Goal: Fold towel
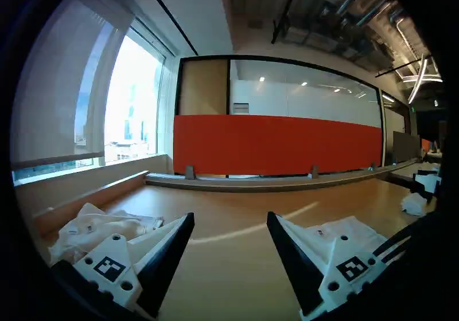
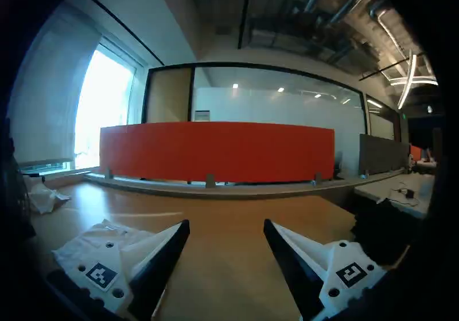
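In the left gripper view, a flat white towel (image 1: 344, 229) lies on the wooden table (image 1: 241, 263), partly behind the right-hand finger. A crumpled white towel (image 1: 97, 223) sits to the left, behind the other finger. My left gripper (image 1: 229, 215) is open just above the table with nothing between its fingers. In the right gripper view, a white towel (image 2: 97, 238) lies flat at the lower left, partly behind the left-hand finger. My right gripper (image 2: 226, 222) is open over bare wood (image 2: 229, 263) and holds nothing.
An orange partition (image 1: 275, 146) stands along the table's far edge. A small crumpled white cloth (image 1: 413, 203) lies at the far right of the left gripper view, and another cloth (image 2: 40, 198) at the far left of the right gripper view. A dark object (image 2: 378, 229) sits at right.
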A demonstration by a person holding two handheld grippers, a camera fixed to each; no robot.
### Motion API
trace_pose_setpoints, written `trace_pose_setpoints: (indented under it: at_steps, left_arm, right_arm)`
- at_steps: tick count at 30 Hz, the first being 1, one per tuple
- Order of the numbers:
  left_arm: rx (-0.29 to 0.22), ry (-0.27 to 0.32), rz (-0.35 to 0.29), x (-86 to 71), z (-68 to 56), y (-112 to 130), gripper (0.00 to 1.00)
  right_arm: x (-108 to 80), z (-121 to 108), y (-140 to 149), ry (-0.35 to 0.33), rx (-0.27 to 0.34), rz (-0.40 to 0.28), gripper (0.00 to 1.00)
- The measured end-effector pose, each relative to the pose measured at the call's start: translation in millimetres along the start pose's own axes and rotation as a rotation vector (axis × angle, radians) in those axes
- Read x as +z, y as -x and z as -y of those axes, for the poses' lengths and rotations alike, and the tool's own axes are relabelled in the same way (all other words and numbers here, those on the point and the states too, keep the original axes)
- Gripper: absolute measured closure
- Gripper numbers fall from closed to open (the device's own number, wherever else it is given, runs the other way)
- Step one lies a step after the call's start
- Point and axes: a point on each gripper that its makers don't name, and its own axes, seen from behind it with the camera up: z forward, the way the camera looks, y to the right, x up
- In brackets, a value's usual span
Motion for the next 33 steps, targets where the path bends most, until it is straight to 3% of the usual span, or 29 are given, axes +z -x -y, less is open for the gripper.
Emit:
trace_pose_setpoints:
  at_steps: [18,27,33]
  left_arm:
    - [0.050,0.039,0.065,-14.2,-11.2,-88.7,0.06]
    - [0.072,0.074,0.104,-16.1,-17.4,-99.4,0.06]
    - [0.103,0.136,0.145,-16.5,-28.4,-97.2,0.06]
  right_arm:
    - [-7.2,5.1,-106.2,0.005,0.000,0.008,0.00]
    - [-9.0,8.5,-117.1,-0.024,-0.021,0.046,0.00]
    - [-12.2,26.0,-115.9,-0.106,-0.062,0.092,0.00]
